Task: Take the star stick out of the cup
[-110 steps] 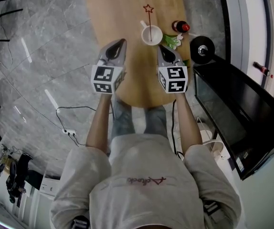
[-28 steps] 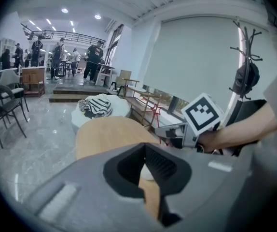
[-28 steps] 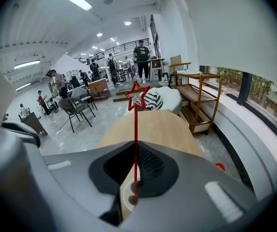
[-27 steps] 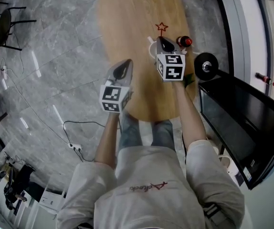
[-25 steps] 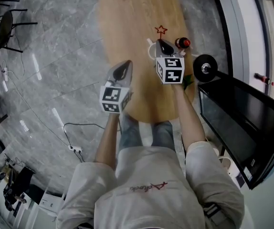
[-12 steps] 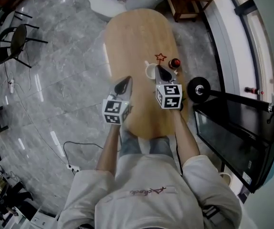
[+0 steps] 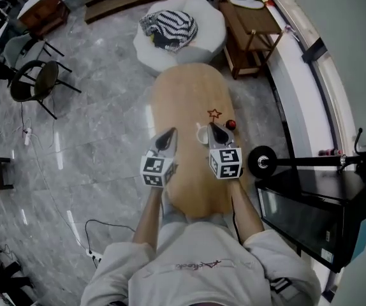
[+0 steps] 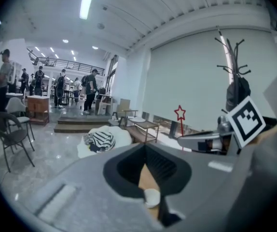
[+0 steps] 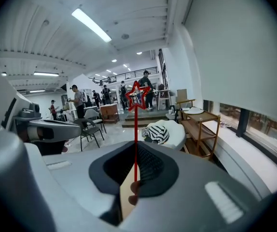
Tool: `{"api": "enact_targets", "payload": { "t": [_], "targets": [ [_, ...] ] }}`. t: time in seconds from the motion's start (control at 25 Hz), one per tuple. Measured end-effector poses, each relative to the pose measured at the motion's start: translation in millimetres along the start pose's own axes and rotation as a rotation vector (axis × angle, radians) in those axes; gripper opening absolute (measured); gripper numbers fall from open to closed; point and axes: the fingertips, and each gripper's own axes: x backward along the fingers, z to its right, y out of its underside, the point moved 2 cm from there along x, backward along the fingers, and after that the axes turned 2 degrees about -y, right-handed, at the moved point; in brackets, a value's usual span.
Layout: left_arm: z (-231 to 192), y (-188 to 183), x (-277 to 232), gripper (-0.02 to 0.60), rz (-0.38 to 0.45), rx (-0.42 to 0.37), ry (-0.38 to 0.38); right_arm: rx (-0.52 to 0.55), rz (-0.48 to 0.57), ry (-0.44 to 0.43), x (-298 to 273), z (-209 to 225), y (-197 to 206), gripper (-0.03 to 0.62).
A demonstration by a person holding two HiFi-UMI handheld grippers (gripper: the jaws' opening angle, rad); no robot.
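In the head view, the oval wooden desk [image 7: 182, 97] runs toward 12 o'clock. A white pouf [image 7: 202, 18] carrying a striped cloth [image 7: 170, 25] stands beyond its far end. The white cup [image 7: 201, 134] sits on the desk between the two tools, at 9 o'clock from the tip of the right tool [image 7: 215, 129]. The star stick [image 7: 214, 114] rises from that tip toward 12 o'clock, and its red star shows beside the cup rather than over its mouth. A red-capped bottle [image 7: 230, 125] stands at 3 o'clock from the same tip. The left tool [image 7: 169, 134] hangs at 9 o'clock from the cup, apart from it.

In the left gripper view, the left tool's jaws are pressed together at the tips with nothing between them. Through the narrow wedge beneath them the desk shows, with the cup small and low on it. At 2 o'clock the right tool holds the stick upright, star on top, well above the cup's level.

In the right gripper view, the right tool's jaws are pinching the thin red shaft low down. The shaft stands straight up to the star at 12 o'clock. The left tool shows at 9 o'clock.

As I judge it, the removal is done: the stick is gripped and appears clear of the cup, though its lower end is hidden behind the jaws. At most, putting it down somewhere remains, and the task does not ask for that.
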Motion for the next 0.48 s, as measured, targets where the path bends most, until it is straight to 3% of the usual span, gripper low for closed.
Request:
{"api": "enact_targets", "payload": {
  "t": [0.48],
  "targets": [
    [29.0,-87.0,34.8,0.002,0.138,-0.043,-0.015,0.089,0.163,-0.003,65.5,-13.4,-94.3,0.009]
  ]
}}
